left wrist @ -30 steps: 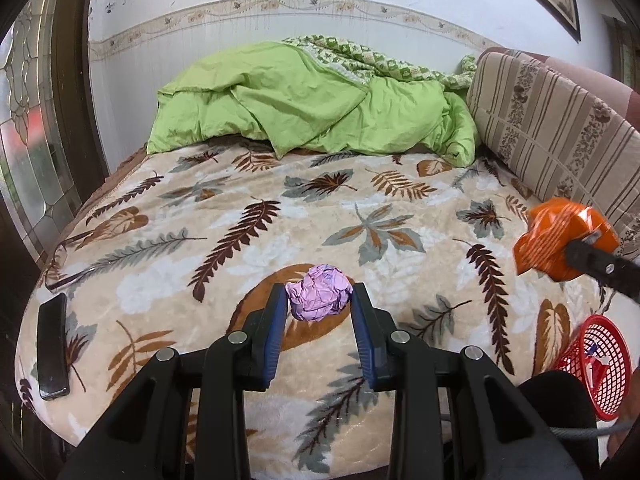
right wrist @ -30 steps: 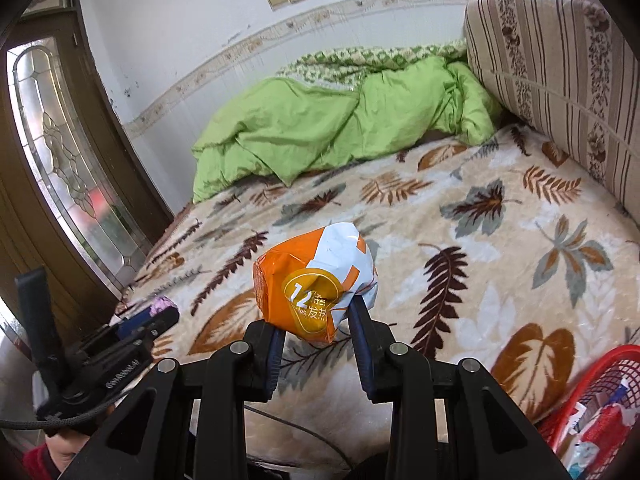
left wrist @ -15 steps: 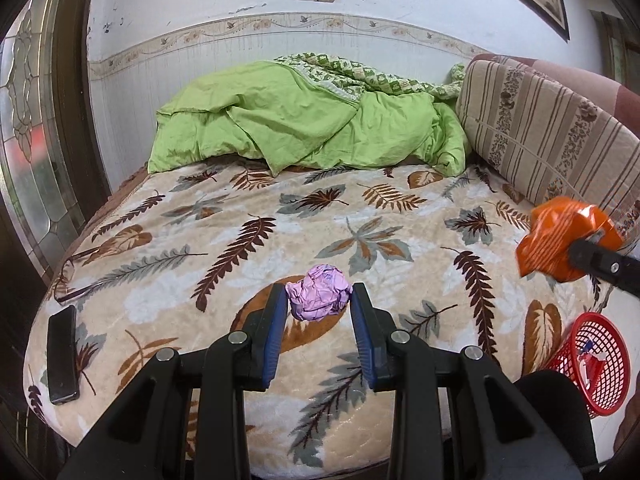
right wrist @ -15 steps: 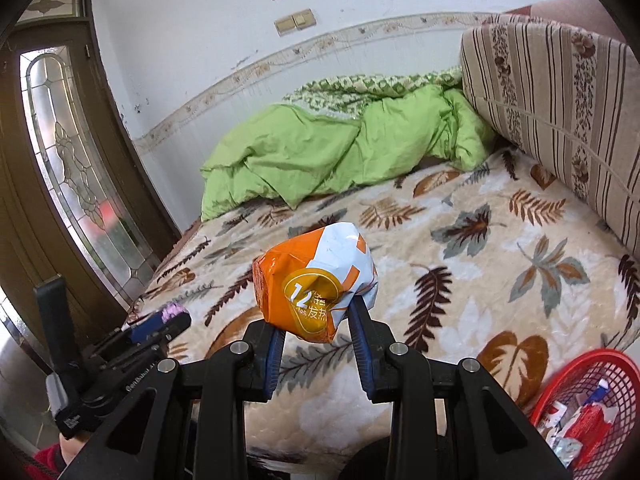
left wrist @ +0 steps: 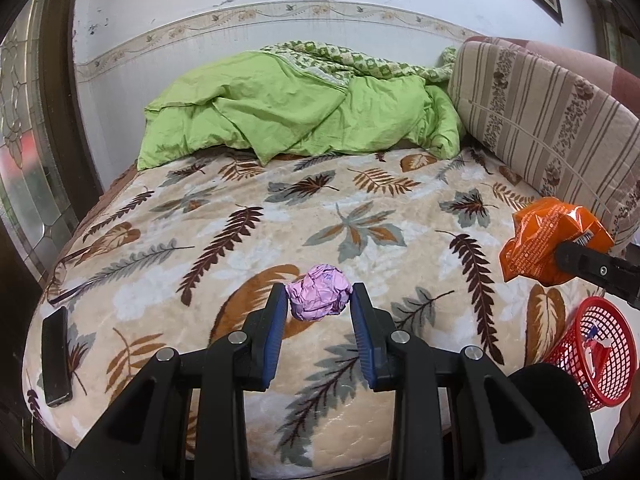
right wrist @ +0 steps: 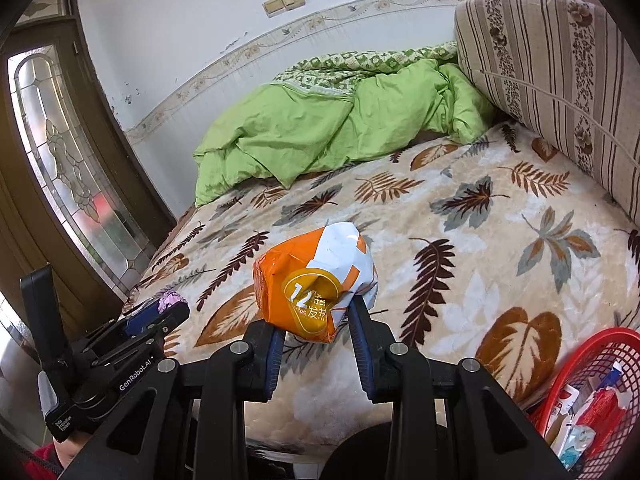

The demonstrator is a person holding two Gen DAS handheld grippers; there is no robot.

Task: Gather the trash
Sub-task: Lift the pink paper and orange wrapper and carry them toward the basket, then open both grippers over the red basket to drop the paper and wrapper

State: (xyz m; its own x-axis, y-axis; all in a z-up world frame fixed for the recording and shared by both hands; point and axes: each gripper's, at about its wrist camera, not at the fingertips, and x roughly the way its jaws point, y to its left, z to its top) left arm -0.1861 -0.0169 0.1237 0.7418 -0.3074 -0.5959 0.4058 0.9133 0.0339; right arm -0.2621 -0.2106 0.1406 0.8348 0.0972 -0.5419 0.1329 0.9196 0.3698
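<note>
Right now I am holding a piece of trash in each gripper above the bed (left wrist: 248, 240), which is covered by a beige blanket printed with brown and grey leaves. My left gripper (left wrist: 319, 304) is pinching a crumpled pink paper ball (left wrist: 318, 298); its jaws are narrowed onto the ball, the blue pads pressing it from both sides, and the ball is sitting clear of the blanket at the jaw tips. My right gripper (right wrist: 317, 318) is clamping an orange and white snack bag (right wrist: 316, 280) by its lower edge, so the bag is standing up puffed between the jaws over the near part of the bed. From the left wrist view I am seeing that same bag at the far right, held up beside the striped headboard cushion (left wrist: 540, 120). A red mesh basket (right wrist: 600, 360) is sitting just off the near right corner of the bed, lower than both grippers, with some wrappers already lying inside it. A rumpled green quilt (left wrist: 300, 112) is lying heaped at the far end of the bed against the wall. A dark phone (left wrist: 56, 360) is lying flat on the near left edge of the blanket, well apart from both grippers.
</note>
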